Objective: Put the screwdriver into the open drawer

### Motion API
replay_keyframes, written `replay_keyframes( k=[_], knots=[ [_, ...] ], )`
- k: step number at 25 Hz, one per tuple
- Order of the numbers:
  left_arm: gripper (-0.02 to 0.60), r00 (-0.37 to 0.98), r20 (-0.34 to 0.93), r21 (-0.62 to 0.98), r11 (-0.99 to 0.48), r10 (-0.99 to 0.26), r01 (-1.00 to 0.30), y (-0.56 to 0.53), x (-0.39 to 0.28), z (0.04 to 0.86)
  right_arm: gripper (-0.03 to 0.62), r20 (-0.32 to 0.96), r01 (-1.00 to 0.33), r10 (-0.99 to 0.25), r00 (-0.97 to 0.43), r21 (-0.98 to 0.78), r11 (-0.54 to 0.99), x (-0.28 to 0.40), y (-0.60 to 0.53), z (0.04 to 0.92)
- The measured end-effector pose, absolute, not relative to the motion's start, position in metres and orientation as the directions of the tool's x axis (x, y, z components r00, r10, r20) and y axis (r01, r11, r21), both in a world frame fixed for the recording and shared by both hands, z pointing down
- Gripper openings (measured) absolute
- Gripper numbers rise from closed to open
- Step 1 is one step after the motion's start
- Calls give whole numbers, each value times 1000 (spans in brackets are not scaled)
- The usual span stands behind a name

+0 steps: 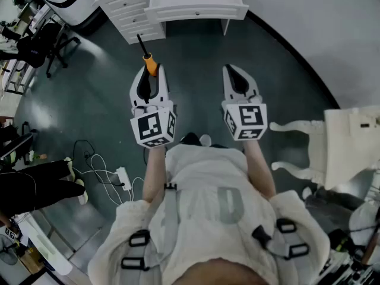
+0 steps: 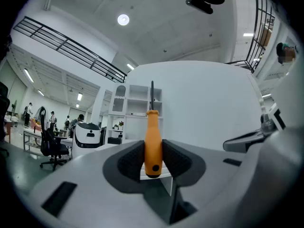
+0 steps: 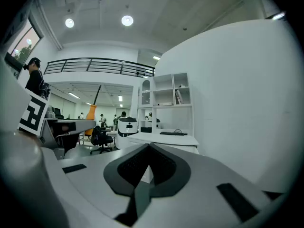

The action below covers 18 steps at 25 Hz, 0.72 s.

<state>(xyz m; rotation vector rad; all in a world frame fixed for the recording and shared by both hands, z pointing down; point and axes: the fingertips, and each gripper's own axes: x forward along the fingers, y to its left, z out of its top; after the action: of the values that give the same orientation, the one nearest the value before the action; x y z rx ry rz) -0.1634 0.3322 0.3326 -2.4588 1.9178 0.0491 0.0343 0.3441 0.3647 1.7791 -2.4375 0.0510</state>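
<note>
One screwdriver point(image 1: 149, 62), handle half-hidden, desk point(image 1: 178, 6) cropped

Person wears a pale cream top point(image 1: 208, 177) with fleecy sleeves; grey webbing harness straps point(image 1: 169, 218) with black plastic buckles point(image 1: 139, 239) cross it. Left gripper point(image 1: 151, 75) and right gripper point(image 1: 233, 76): white moulded shells, dark ribbed pads point(image 2: 130, 161). Each carries a white cube with black square markers point(image 1: 153, 127).

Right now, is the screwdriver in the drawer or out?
Out: the left claw grips the screwdriver by its orange handle, before the white desk.
</note>
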Motion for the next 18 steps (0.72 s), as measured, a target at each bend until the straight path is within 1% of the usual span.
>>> replay_keyframes(
  k=[7, 10, 13, 18],
  knots=[
    [118, 247, -36, -4, -247, -968, -969, 332, -160, 333, 5, 129, -955, -949, -287, 37, 294, 42, 346, 369],
    [118, 253, -28, -18, -252, -967, -967, 333, -158, 332, 5, 137, -961, -951, -277, -11, 278, 46, 344, 375],
    [118, 247, -27, -14, -247, -969, -969, 330, -162, 331, 5, 120, -960, -953, -278, -54, 274, 45, 342, 374],
    [118, 237, -16, -7, -237, -971, -972, 323, -160, 340, 5, 120, -959, -952, -283, -62, 278, 50, 343, 379]
  ],
)
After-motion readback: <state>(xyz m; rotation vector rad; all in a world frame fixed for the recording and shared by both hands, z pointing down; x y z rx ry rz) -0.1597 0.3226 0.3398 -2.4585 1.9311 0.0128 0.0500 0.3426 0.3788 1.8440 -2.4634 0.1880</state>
